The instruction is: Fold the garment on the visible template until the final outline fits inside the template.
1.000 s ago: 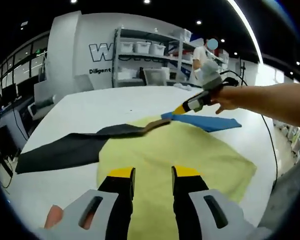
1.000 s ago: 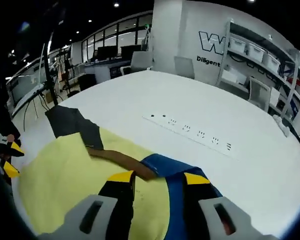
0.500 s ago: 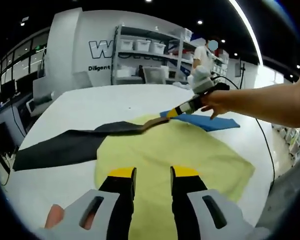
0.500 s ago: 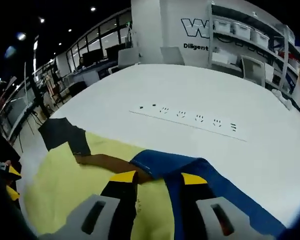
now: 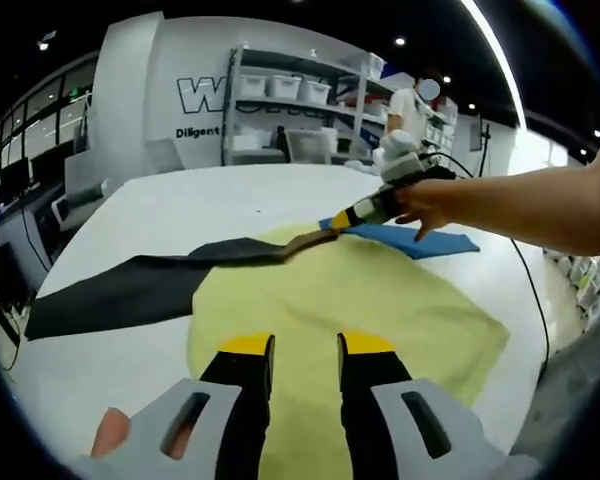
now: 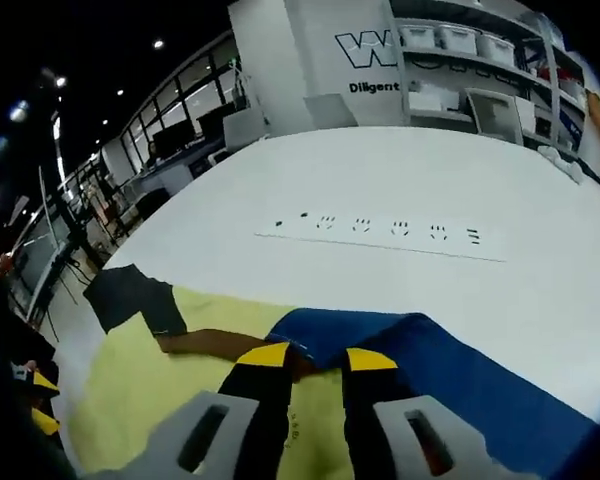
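White tabletop (image 5: pixel 180 200) stretches toward shelving (image 5: pixel 290 100) at the back. On it lies the garment: a black sleeve (image 5: pixel 110 295) trailing left of the yellow template (image 5: pixel 350 300), a brown band (image 5: pixel 300 243) at the template's far edge, a blue sleeve (image 5: pixel 410 238) to its right. Our left gripper (image 5: pixel 294 345) hovers spread over the template, empty. Our right gripper (image 6: pixel 308 355) pinches the fabric where brown meets blue and has drawn it a little farther over the last second. We judge the fold barely begun.
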A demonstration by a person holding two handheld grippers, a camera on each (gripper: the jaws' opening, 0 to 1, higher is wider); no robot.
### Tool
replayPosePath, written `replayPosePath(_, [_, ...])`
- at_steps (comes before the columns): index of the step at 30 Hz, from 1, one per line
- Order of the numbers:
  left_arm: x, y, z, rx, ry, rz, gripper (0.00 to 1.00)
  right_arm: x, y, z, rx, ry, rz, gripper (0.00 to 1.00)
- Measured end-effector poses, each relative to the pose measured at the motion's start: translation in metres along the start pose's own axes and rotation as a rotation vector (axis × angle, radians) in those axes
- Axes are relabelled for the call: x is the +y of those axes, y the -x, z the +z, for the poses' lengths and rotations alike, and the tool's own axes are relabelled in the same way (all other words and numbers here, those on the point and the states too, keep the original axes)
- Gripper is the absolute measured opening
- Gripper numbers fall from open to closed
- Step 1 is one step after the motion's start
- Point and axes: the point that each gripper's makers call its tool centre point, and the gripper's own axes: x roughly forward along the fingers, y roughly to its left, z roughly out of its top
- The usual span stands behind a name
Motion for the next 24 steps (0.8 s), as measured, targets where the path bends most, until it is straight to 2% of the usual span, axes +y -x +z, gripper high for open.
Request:
replayPosePath(3, [0.0, 0.0, 0.0, 0.003, 0.0, -0.001, 0.24, 0.0, 0.005, 0.006, -0.02, -0.001, -0.011, 0.01])
replayPosePath(8, [-0.001, -0.001, -0.001, 0.006, 0.001, -0.004, 0.24, 0.001, 0.012, 0.015, -0.051, -0.003, -0.013, 0.0])
replayPosePath(11, [-0.001, -0.001, 0.005, -0.027, 0.009, 0.002, 0.31, 0.0, 0.014, 0.025, -0.084, -0.029, -0.004, 0.0])
replayPosePath(13, [-0.001, 0.0, 0.007, -0.043, 0.019, 0.003, 0.39, 0.001, 0.014, 0.028, -0.095, -0.039, -0.002, 0.0])
replayPosePath(14, [-0.002, -0.001, 0.009, -0.056, 0.03, -0.001, 0.46, 0.001, 0.014, 0.03, -0.101, -0.045, 0.001, 0.0])
replayPosePath(16, [-0.001, -0.002, 0.013, -0.086, 0.073, 0.01, 0.67, 0.001, 0.013, 0.035, -0.112, -0.061, 0.006, 0.0])
replayPosePath(17, [0.001, -0.002, 0.014, -0.093, 0.09, 0.022, 0.82, 0.001, 0.013, 0.036, -0.116, -0.067, 0.008, 0.0])
replayPosePath(18, [0.002, -0.003, 0.014, -0.102, 0.106, 0.03, 0.9, 0.002, 0.012, 0.037, -0.12, -0.071, 0.009, 0.0])
replayPosePath(24, [0.001, -0.005, 0.01, -0.082, 0.113, 0.027, 0.99, 0.002, 0.012, 0.046, -0.147, -0.123, 0.018, 0.0])
